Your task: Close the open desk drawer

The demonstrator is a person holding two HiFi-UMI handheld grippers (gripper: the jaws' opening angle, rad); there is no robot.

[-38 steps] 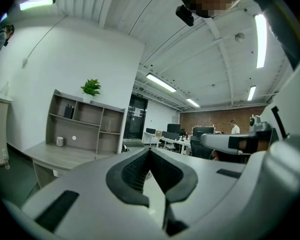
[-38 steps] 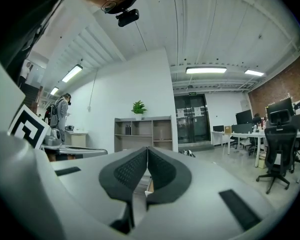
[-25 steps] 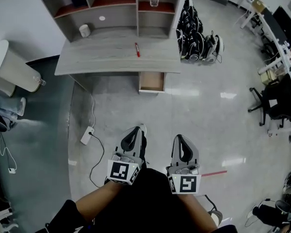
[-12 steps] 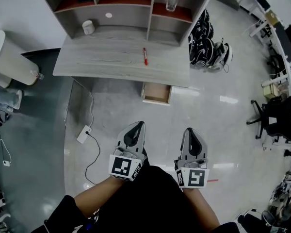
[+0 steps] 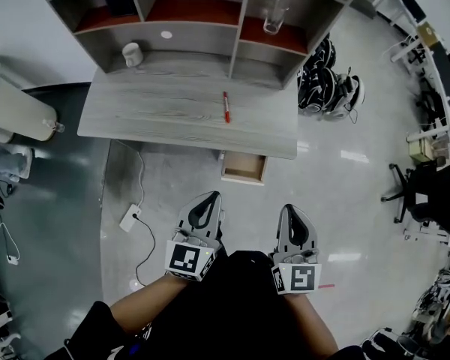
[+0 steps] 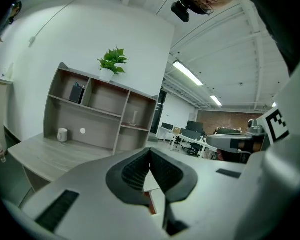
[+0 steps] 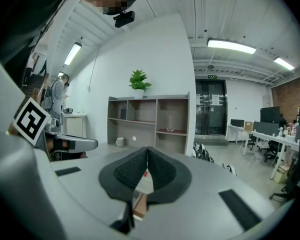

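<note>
A grey wooden desk [image 5: 165, 115] stands ahead, with a small drawer [image 5: 244, 168] pulled out under its right front edge. The drawer looks empty, with a brown bottom. My left gripper [image 5: 208, 196] and right gripper [image 5: 295, 209] are held side by side over the floor, well short of the drawer, both shut with nothing in them. In the left gripper view the shut jaw tips [image 6: 150, 150] point at the desk; in the right gripper view the shut tips [image 7: 147, 149] do the same, and a bit of the drawer [image 7: 138, 204] shows through the gap below.
A red pen [image 5: 226, 106] lies on the desk. The hutch [image 5: 240, 21] holds a white mug [image 5: 132, 53] and a glass [image 5: 273, 17]. A power strip [image 5: 130, 217] with its cable lies on the floor at left, bags [image 5: 326, 85] at the desk's right, a white bin [image 5: 11, 107] at left.
Both grippers and the head have moved forward toward the desk; the desk and drawer now sit closer and lower in the head view. The jaws stayed shut.
</note>
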